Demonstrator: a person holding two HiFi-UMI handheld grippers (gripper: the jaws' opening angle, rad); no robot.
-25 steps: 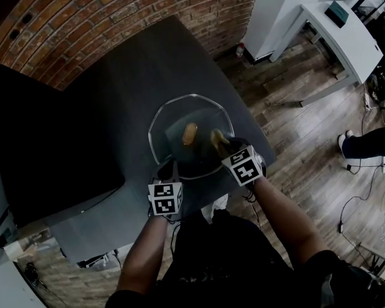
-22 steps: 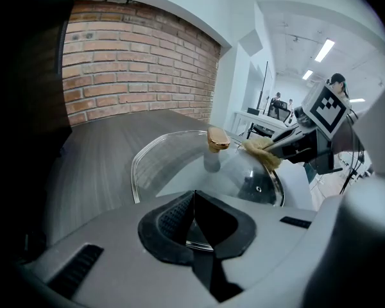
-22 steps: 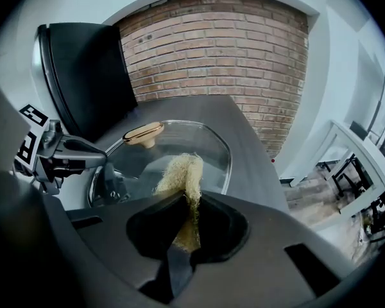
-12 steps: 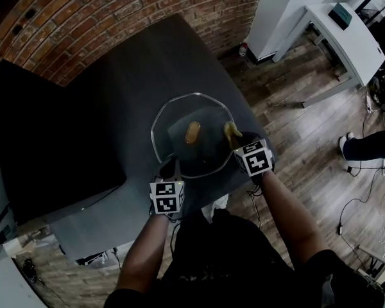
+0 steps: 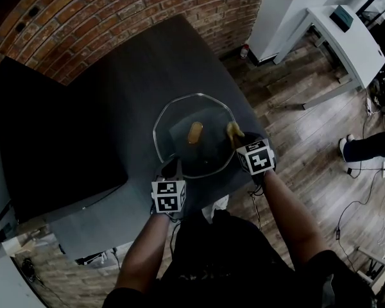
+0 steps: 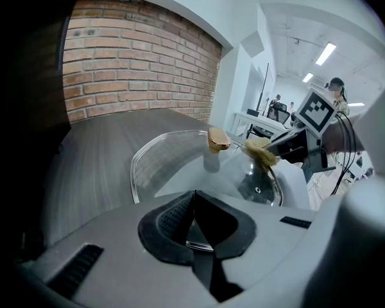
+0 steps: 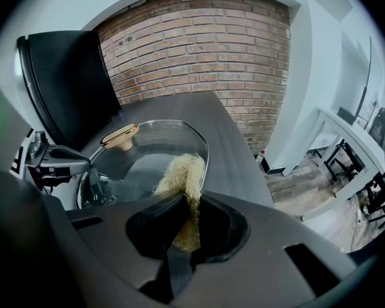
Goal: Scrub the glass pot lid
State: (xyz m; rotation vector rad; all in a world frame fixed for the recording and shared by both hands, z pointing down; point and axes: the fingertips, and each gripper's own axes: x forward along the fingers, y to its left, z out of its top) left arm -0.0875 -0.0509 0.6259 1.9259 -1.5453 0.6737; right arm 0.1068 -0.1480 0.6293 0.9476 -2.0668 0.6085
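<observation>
While the lid (image 5: pixel 194 136) is seen from the head lying near the front edge of the table (image 5: pixel 115 88), its near rim is shown pinched by the left gripper (image 6: pixel 194 201) in the left gripper view, and in the right gripper view the scrubber (image 7: pixel 181 169) is clamped by the right gripper (image 7: pixel 183 201) at the right rim, free glass lying leftward.

One glass pot lid (image 5: pixel 179 117), one fibre scrubber (image 7: pixel 179 172), one table (image 5: pixel 135 76) and two grippers are counted: left gripper (image 5: pixel 171 168), right gripper (image 5: pixel 237 138).
</observation>
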